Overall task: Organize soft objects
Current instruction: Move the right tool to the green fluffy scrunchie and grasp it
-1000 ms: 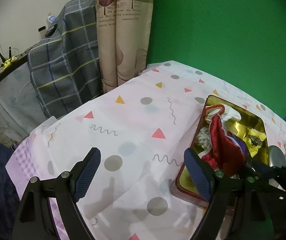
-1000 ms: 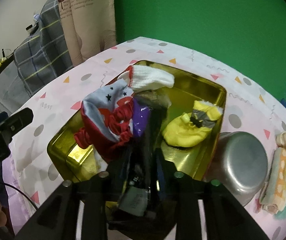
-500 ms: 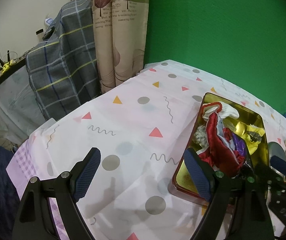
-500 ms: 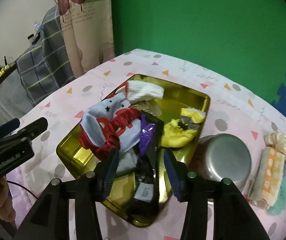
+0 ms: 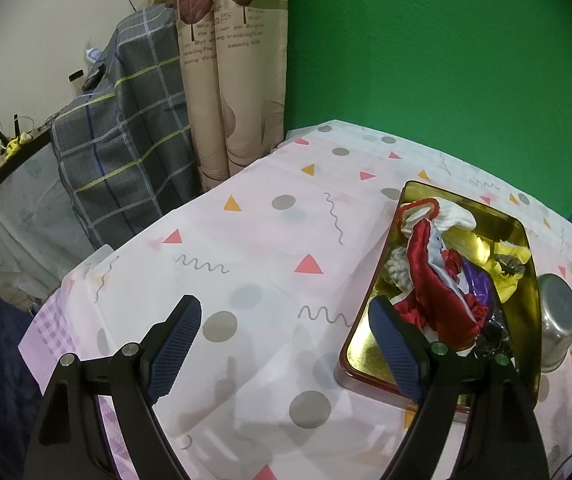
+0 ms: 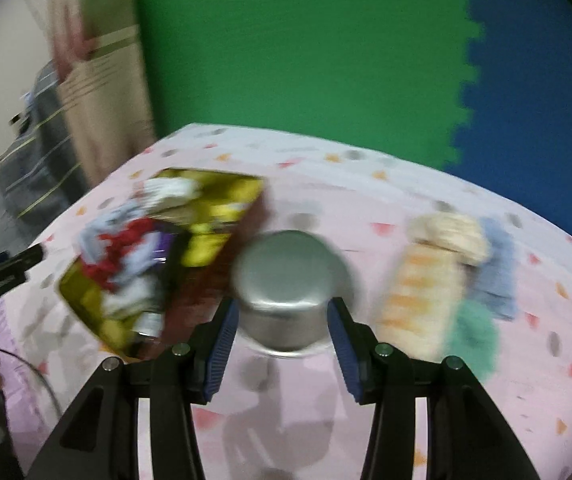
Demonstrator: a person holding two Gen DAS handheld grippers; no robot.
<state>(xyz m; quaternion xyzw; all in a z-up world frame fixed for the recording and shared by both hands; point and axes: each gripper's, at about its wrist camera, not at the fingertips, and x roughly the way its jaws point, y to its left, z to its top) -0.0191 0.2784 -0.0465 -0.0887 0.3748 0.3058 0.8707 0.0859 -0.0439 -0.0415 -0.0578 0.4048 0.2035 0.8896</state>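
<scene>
Jaws of the right gripper (image 6: 282, 344) are seen parted at the lower centre of the blurred right wrist view, with nothing pinched; an upturned metal bowl (image 6: 286, 280) is framed just beyond the blue pads (image 6: 222, 344). To its left a gold tin (image 6: 86, 304) is filled with soft objects (image 6: 126, 248) in red, white, purple and yellow. To the right of the bowl a folded towel (image 6: 418, 292) with orange marks, a cream scrunchie (image 6: 450, 232), and blue and green cloths are laid on the patterned tablecloth (image 6: 286, 400).

In the left wrist view the left gripper (image 5: 282, 340) is held spread wide and empty above the tablecloth, at the lower centre, the tin at its right. At the upper centre a curtain (image 5: 230, 60) is printed with small writing; only fragments such as "trembling" and "passing by" can be read. Plaid fabric (image 5: 126, 120) is draped at the upper left.
</scene>
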